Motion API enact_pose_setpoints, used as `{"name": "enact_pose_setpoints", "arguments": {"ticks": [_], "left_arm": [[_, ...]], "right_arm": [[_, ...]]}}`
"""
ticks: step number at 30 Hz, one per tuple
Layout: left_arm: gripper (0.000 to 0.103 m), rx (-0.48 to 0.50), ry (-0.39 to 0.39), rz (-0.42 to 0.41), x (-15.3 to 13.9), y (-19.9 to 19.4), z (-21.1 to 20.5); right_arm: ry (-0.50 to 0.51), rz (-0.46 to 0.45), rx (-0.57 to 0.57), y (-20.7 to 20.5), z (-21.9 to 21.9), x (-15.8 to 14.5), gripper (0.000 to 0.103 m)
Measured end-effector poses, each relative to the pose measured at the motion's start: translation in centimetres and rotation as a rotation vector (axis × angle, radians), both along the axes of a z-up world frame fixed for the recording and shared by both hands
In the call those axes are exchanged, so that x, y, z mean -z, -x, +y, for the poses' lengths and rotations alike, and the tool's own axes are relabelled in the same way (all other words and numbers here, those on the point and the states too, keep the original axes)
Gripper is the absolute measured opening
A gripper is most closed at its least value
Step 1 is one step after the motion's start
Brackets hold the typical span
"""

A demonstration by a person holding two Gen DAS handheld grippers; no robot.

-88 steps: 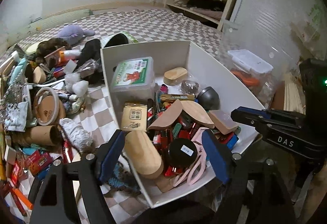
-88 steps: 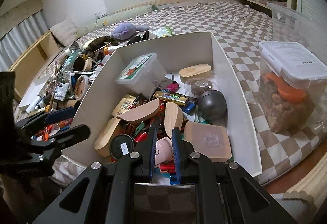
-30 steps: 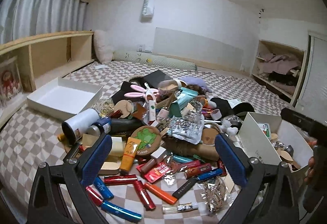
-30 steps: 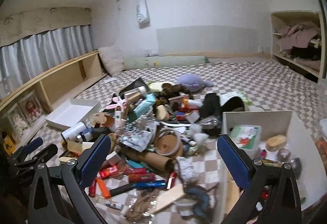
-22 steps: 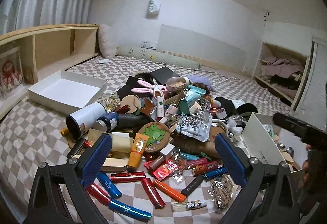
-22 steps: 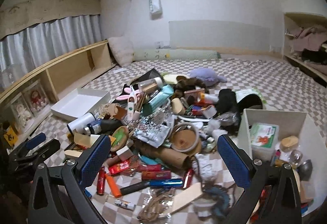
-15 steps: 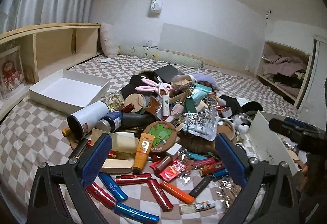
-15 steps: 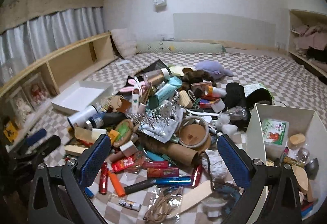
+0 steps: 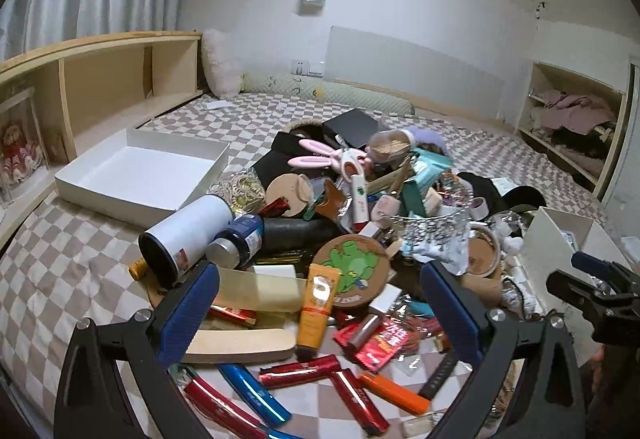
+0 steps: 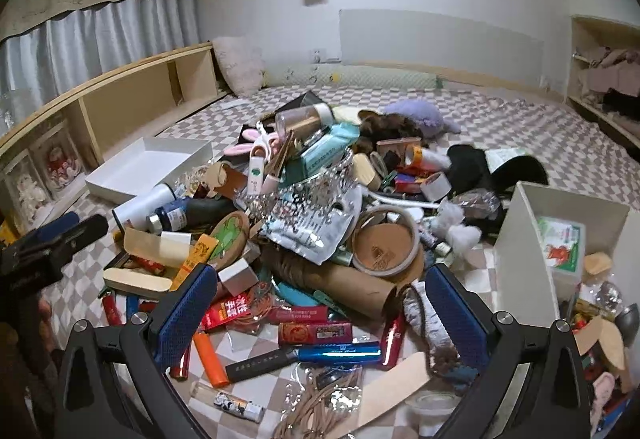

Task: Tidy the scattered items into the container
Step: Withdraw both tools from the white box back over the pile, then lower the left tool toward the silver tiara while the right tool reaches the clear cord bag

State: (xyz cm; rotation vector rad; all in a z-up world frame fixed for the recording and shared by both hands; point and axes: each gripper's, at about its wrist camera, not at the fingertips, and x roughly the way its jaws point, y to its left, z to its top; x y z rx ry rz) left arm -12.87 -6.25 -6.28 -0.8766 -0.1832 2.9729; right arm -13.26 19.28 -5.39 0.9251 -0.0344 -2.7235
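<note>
- Two grippers, left gripper [image 9: 318, 313] and right gripper [image 10: 320, 309]: fingers wide apart, empty, over the scattered pile [image 10: 304, 223].
- Container [image 10: 560, 239]: right, part-filled.
- Cardboard tube [image 10: 332, 279]: blocking the near centre.
- White tray [image 9: 140, 175]: far left.

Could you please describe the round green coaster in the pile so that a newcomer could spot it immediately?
Start at the empty white tray left of the clutter, then move right to the pile's near edge. The coaster lies behind an orange tube; it alone is a brown disc with a green cartoon face.
</note>
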Motion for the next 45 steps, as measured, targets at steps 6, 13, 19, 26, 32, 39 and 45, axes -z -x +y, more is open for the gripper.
{"name": "enact_pose_setpoints", "arguments": {"ticks": [6,13,19,26,32,39,45], "left_arm": [[0.101,-0.012,-0.032,-0.073,2.5,0.7,-1.3],[0.101,0.022,-0.123,-0.139,4.6,0.8,-1.0],[0.101,0.052,-0.165,-0.211,6.4,0.5,0.6],[0.101,0.06,-0.151,-0.294,8.5,0.4,2.3],[0.101,0.066,-0.107,-0.314,9.3,0.8,3.2],[0.101,0.058,-0.118,-0.323,9.6,1.0,2.9],[0.101,0.045,-0.132,-0.322,9.6,1.0,2.5]], "right_arm": [[0.021,-0.067,-0.008,0.7,0.1,2.1,0.103],[-0.013,-0.146,-0.044,-0.1,-0.5,4.7,0.103],[-0.067,-0.231,-0.012,-2.3,-0.4,7.4,0.103],[-0.072,-0.291,0.027,-3.5,-0.3,9.2,0.102],[-0.115,-0.325,0.045,-3.3,-1.0,10.8,0.084],[-0.198,-0.283,0.062,-3.4,-1.7,11.1,0.072],[-0.151,-0.266,0.091,-3.3,-0.6,10.8,0.035]]}}
